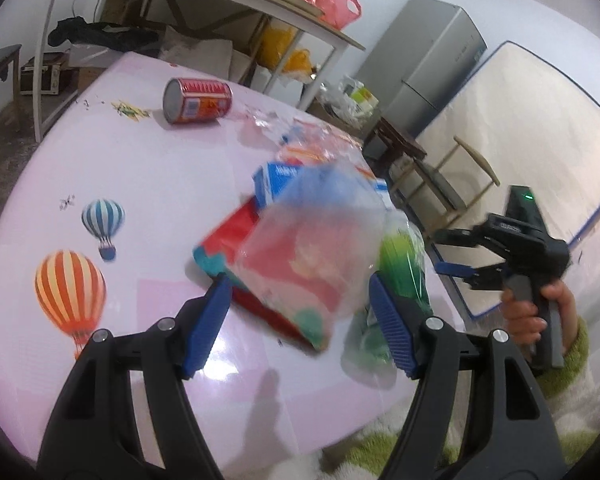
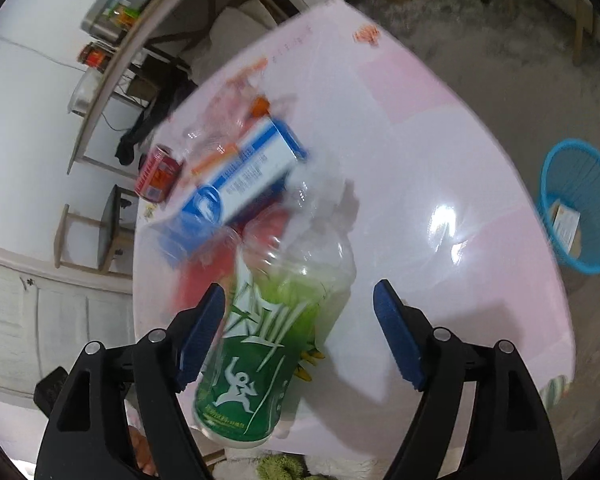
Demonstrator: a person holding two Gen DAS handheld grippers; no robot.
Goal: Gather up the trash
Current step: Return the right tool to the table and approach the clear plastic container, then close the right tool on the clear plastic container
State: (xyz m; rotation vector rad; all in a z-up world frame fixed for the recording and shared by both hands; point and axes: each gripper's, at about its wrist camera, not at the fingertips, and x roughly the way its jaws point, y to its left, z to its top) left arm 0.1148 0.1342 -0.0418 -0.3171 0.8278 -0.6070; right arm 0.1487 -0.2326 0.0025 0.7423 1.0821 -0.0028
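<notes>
the left tool [image 1: 300, 316] is seen with its blue pads set wide apart above the pink bench [image 1: 148, 184]; nothing is clamped between them. between and beyond the pads a blurred clear plastic bag [image 1: 312, 256] is seen over a red and teal packet [image 1: 236, 240], and whether the bag touches either pad cannot be told. a blue and white carton [image 1: 278, 180] lies just behind, partly covered by the bag. a green-labelled bottle [image 1: 404, 264] is half hidden behind the right-hand pad. a red can [image 1: 198, 100] lies on its side further back, well apart from the pile. the right tool [image 1: 460, 254] is seen at the bench edge, held in a hand [image 1: 536, 316] whose sleeve is cut off by the frame.

in the right wrist view the right tool [image 2: 300, 332] is also held apart. the green-labelled bottle [image 2: 268, 344] lies between its pads, close against the left-hand pad, with a gap left to the other; actual contact cannot be made out. the carton [image 2: 252, 176] and the can [image 2: 158, 174] are smeared by motion. a blue basket [image 2: 580, 208] stands on the floor beside the bench [image 2: 440, 160], with some flat pieces inside, hard to identify.
</notes>
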